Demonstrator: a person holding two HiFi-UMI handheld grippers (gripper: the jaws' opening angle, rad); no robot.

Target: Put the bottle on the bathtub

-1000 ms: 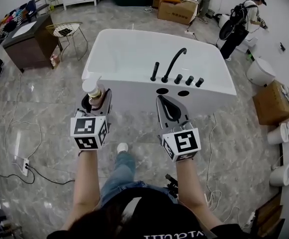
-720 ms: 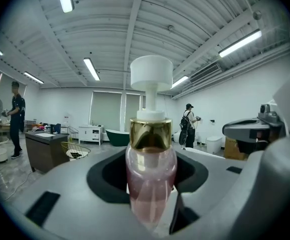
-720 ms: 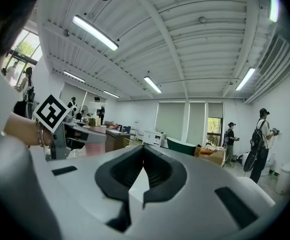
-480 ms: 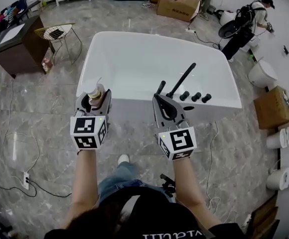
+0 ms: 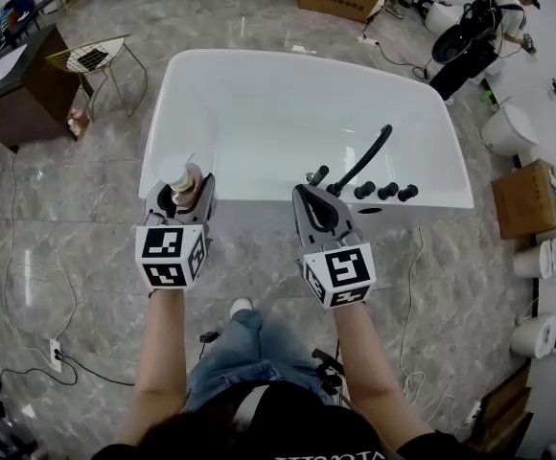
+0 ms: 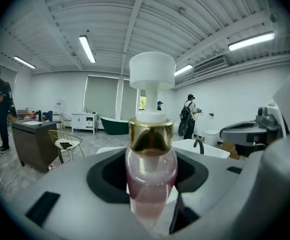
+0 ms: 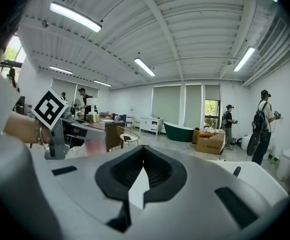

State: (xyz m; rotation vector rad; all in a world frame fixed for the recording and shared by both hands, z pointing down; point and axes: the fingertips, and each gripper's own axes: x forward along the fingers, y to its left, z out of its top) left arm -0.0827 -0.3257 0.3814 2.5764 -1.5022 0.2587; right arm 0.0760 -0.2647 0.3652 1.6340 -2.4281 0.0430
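Item: bottle [image 6: 150, 181], clear with pinkish liquid, gold collar, white pump head; upright.
Location: held in the left tool [image 5: 184, 195], at the near left corner of the bathtub [image 5: 249, 186]. It is not yet standing on anything.
Left tool: clamped on the lower body of the bottle, one jaw on each side; neck and pump stand clear above.
Right tool [image 5: 318, 209]: jaws together, nothing between them; held just before the near rim, beside the faucet [image 5: 364, 159].
Surface: the tub's white rim, glossy. The near edge is a flat band, and the black faucet and knobs [image 5: 385, 192] take up its right part.
Progress, judged: carrying is largely done; lowering and letting go remain.
Hazard 1: tipping. The bottle is tall and narrow with a broad pump on top, so a release with the base tilted or only partly on the rim would likely topple it.
Hazard 2: fall either way. The rim has the basin on one side and the stone floor [image 5: 67, 228] on the other, so a base set too near either edge could slide off.
Hazard 3: drag on release. Jaws that open unevenly could pull the bottle sideways on the slick rim.
Hazard 4: height misjudged. The steep downward view gives little cue to the gap under the base, so letting go early would drop it.
Unknown: whether the base already touches the rim.
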